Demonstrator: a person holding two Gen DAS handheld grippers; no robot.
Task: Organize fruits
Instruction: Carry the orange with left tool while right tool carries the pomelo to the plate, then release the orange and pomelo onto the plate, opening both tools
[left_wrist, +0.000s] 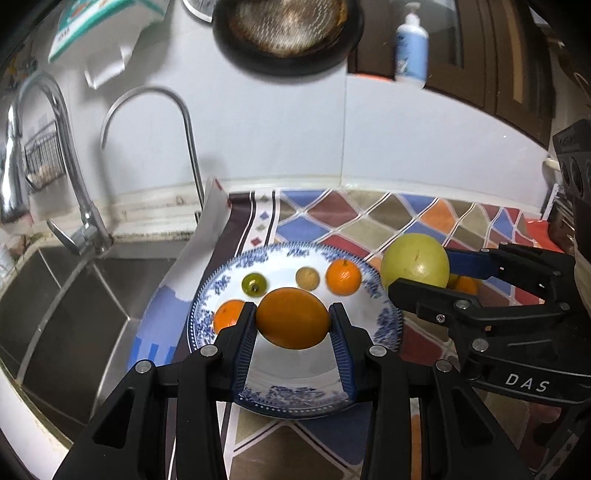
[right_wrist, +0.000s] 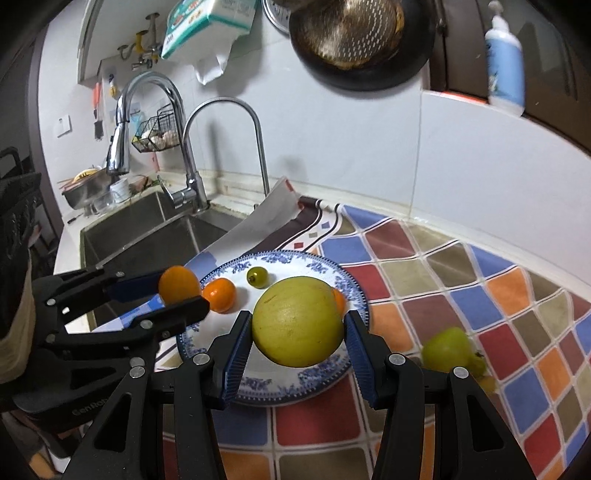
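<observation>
"DAS" in white on right gripper (left_wrist: 415, 282) body, faint "GenRob…" embossed on left gripper (right_wrist: 181, 295) body, tissue pack (right_wrist: 207, 26) print unreadable

dim, fisheye-warped, motion-blurred edges

We are looking at a kitchen corner.
A pale wall (right_wrist: 351, 155) is rising behind a steel sink (right_wrist: 147, 236) with two curved faucets (right_wrist: 225, 147); a chequered cloth (right_wrist: 461, 295) is covering the counter, and a dark pan (right_wrist: 362, 40) is hanging above.
</observation>
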